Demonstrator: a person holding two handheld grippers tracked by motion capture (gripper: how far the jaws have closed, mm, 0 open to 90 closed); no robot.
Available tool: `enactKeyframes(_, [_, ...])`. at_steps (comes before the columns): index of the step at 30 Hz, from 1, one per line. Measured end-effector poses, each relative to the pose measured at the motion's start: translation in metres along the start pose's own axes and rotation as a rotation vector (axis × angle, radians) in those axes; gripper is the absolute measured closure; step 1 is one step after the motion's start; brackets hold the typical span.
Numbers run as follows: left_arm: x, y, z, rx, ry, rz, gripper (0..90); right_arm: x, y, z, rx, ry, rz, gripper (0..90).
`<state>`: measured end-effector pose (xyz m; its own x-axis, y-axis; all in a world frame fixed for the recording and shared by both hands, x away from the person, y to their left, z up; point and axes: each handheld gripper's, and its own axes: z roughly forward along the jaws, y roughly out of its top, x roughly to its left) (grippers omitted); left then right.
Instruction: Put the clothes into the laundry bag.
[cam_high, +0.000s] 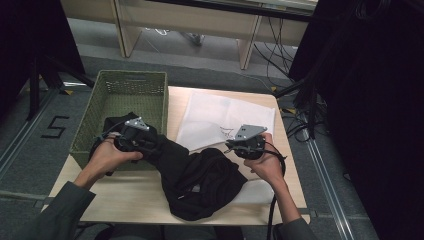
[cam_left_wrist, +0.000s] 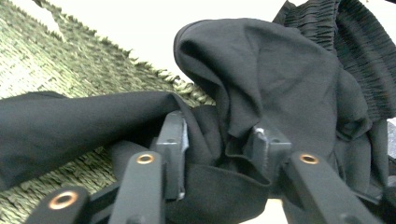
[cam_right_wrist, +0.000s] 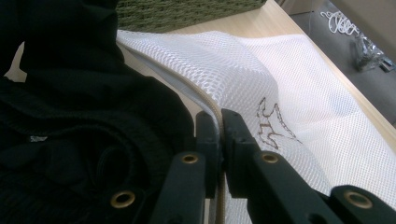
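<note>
Black garment (cam_high: 200, 175) stretches from basket (cam_high: 100, 107) rightward, left gripper (cam_left_wrist: 219, 149) clamping it, right gripper (cam_right_wrist: 219, 135) pinching mesh bag (cam_right_wrist: 289, 93).

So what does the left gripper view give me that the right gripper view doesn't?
Left gripper view alone: the left tongs pinching a fold of the black garment beside the green woven basket.

Right gripper view alone: the right tongs clamped on the zipper edge of the white mesh bag, with its small embroidered logo.

Both: the black garment, the basket and some of the table's surface.
</note>
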<state>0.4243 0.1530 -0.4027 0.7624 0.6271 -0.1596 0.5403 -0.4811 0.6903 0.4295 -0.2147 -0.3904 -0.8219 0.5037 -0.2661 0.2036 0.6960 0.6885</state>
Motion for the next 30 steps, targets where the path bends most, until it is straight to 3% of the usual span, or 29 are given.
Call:
enactKeyframes(4, [-0.001,0.002,-0.002,-0.013,-0.003,0.021,65.6,0.000,0.001,0.000,0.000,0.002,-0.007,86.9])
enactKeyframes(10, [-0.005,0.005,-0.004,-0.041,0.009,0.053,79.8,0.001,0.000,0.001,0.006,0.002,-0.002,86.9])
enactKeyframes(13, [-0.017,0.010,-0.009,-0.063,0.049,0.091,84.0,0.000,0.001,0.001,0.001,0.000,-0.007,86.9])
enactKeyframes(17, [-0.045,0.022,-0.018,-0.089,0.058,0.183,84.5,0.000,0.000,0.001,0.006,0.000,-0.007,87.1])
enactKeyframes(18, [-0.045,0.022,-0.018,-0.089,0.058,0.183,84.5,0.000,0.000,0.001,0.006,0.000,-0.007,87.1])
enactKeyframes(19, [-0.055,0.027,-0.021,-0.095,0.069,0.220,84.5,0.000,0.000,0.002,0.005,0.001,-0.002,87.3])
enactKeyframes(20, [-0.075,0.036,-0.025,-0.113,0.078,0.279,84.5,0.001,0.000,0.002,0.009,-0.002,0.002,87.3])
enactKeyframes(21, [-0.086,0.040,-0.027,-0.132,0.064,0.298,84.6,0.001,0.000,0.002,0.012,-0.003,0.000,87.3])
enactKeyframes(22, [-0.086,0.040,-0.027,-0.132,0.064,0.298,84.6,0.001,0.000,0.002,0.012,-0.003,0.000,87.3])
enactKeyframes(23, [-0.106,0.050,-0.027,-0.148,0.024,0.334,84.6,-0.001,0.000,0.002,0.001,-0.003,-0.010,87.3])
enactKeyframes(24, [-0.106,0.050,-0.027,-0.148,0.024,0.334,84.6,-0.001,0.000,0.002,0.001,-0.003,-0.010,87.3])
enactKeyframes(25, [-0.126,0.061,-0.024,-0.162,-0.015,0.366,84.5,-0.001,0.000,0.001,0.000,-0.002,0.004,87.3])
enactKeyframes(26, [-0.135,0.066,-0.020,-0.164,-0.040,0.380,84.5,-0.001,0.000,0.000,0.000,-0.001,0.005,87.3])
enactKeyframes(28, [-0.150,0.076,-0.009,-0.150,-0.090,0.392,84.5,0.000,-0.001,-0.001,0.002,-0.005,0.020,87.3])
enactKeyframes(30, [-0.154,0.079,0.000,-0.133,-0.106,0.399,84.5,-0.001,-0.001,-0.001,-0.002,-0.004,0.022,87.3])
